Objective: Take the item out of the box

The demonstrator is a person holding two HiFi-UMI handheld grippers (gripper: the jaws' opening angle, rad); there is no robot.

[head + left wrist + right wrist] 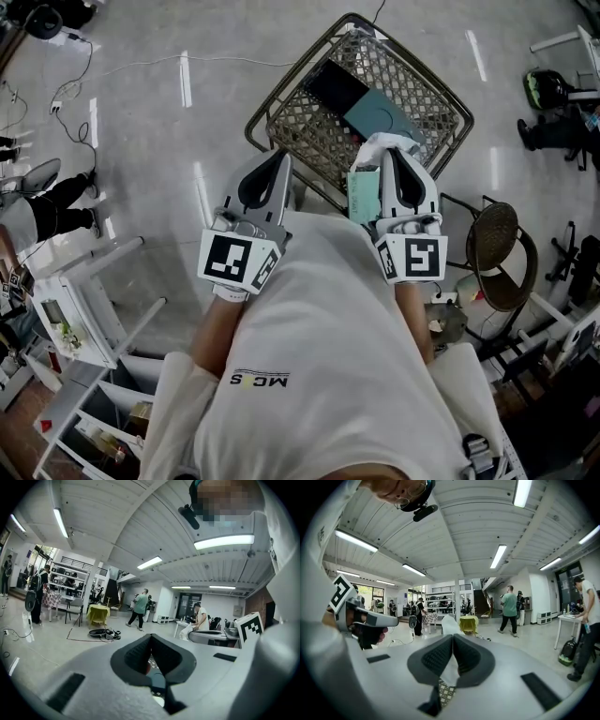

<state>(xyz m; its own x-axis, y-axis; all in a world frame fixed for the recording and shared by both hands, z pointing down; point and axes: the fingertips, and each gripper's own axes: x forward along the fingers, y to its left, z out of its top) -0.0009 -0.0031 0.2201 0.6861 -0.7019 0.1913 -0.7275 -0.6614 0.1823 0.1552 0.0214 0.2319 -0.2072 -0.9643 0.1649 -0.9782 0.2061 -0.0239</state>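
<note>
Here, in the head view, the person in a white shirt [328,366] stood over a wire basket [314,141] that sat on the grey floor [141,141] at the upper middle of the frame. Both grippers were held out level in front of the body, side by side and apart.

The right gripper [394,155], right of centre, had its tips over the basket's near edge. In the right gripper view its jaws [453,637] were clenched on a thin white wrapper [449,623], which ran down between the dark pads and stuck up past their tips. From above, the same white wrapper [389,143] bunched at the tips, lifted above the basket's mesh. A pale green flat pack [364,192] showed just beside that gripper, on its left in the frame. Whether it was joined to the wrapper could not be told.

The left gripper [281,161] sat left of centre, just outside the basket's near corner. In the left gripper view its jaws [151,637] were pressed together with nothing held between them.

Inside the basket lay a black flat thing [337,84] and, touching it toward the right, a teal flat thing [380,117].

A round brown stool [495,239] stood at the right edge, and a white shelf unit [75,309] at the lower left.
</note>
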